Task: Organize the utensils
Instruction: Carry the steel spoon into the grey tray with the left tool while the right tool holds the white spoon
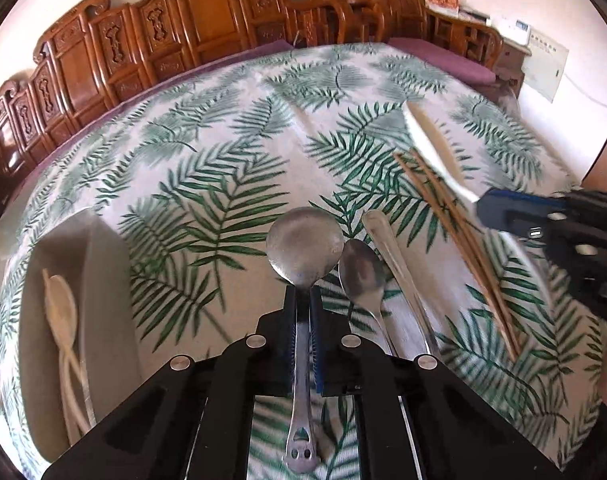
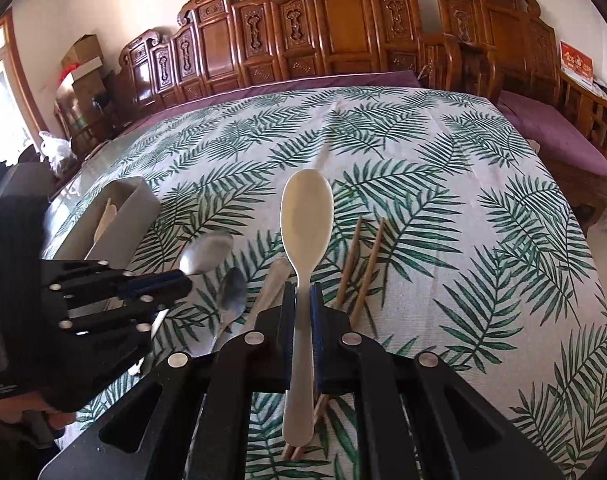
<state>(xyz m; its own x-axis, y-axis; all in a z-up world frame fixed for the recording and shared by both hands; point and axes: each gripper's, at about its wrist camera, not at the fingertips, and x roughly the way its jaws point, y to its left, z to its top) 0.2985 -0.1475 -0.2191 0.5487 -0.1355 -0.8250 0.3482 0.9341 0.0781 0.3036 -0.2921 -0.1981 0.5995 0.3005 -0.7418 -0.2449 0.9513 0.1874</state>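
The left gripper is closed on the handle of a round-bowled metal ladle spoon, which is held above the leaf-patterned tabletop with its bowl pointing forward. The right gripper is clamped on the handle of a cream plastic spoon, also lifted clear of the cloth, bowl forward.

On the tabletop, just to the right of the left jaws, a smaller metal spoon is seen lying beside a metal utensil handle; whether the two touch cannot be told. Further right, a pair of wooden chopsticks is laid side by side at a slant.

A grey organizer tray is placed at the left of the tabletop, and two pale spoons are contained in it. In the right wrist view the same tray is visible behind the left gripper.

Carved wooden chairs are lined up along the far edge.
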